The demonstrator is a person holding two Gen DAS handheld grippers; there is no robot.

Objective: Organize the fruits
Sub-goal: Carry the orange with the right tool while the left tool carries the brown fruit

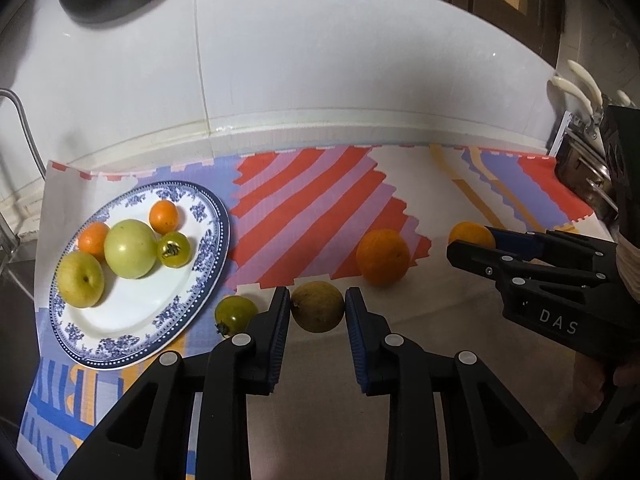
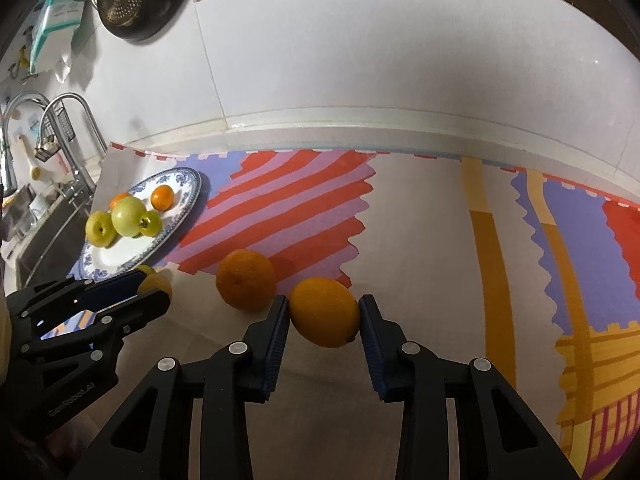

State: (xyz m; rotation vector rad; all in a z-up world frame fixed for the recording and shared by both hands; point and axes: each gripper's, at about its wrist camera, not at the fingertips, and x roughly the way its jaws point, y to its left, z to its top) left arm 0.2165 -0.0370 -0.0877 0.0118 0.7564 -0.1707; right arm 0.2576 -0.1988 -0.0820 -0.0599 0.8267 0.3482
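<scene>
1. L gripper (image 1: 318,308): pads clamped on both sides of a dull yellow-brown round fruit (image 1: 318,307), at mat (image 1: 312,208) level.
2. R gripper (image 2: 324,316): pads closed on a yellow-orange citrus (image 2: 324,312).
3. Large orange (image 1: 383,257) loose on mat, btwn the two gripped fruits.
4. Green tomato (image 1: 236,314) on mat, just beside plate (image 1: 120,332) edge, left of L gripper.
5. Blue-rimmed plate holds 5 pcs: green apple (image 1: 130,254), yellow-green pear (image 1: 80,279), green tomato w/ calyx up, 2 small oranges.
</scene>
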